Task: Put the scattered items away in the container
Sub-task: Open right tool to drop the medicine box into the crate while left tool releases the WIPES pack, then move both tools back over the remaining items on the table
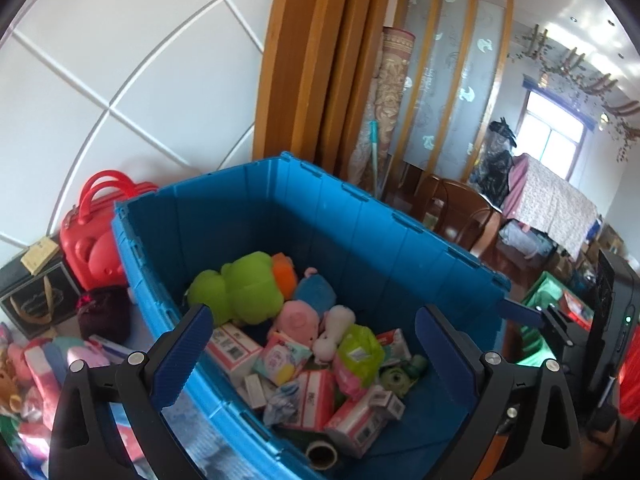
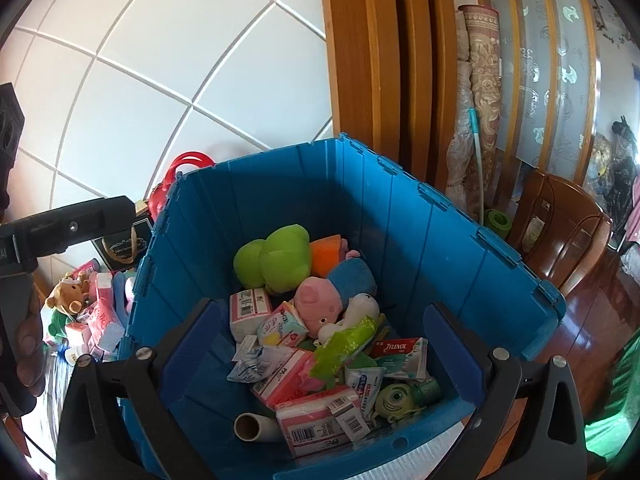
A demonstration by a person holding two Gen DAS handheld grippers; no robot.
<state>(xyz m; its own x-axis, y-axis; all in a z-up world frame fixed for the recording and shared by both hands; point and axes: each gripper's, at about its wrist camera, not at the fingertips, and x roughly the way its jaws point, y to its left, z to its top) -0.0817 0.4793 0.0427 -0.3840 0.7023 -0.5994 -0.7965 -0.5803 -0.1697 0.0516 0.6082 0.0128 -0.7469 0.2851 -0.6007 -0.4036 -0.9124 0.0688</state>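
Care matters now: we judge both drops done, so we should lift clear of the blue plastic crate (image 2: 400,216) before turning to the scattered packets and plush toys (image 1: 44,364) left of it. Our left gripper (image 1: 316,356) and right gripper (image 2: 320,348) hang over the crate, tilted down, jaws spread wide and empty. Inside lie a green plush frog (image 2: 276,260), a pink pig toy (image 2: 320,304) and tissue packs (image 2: 316,420).
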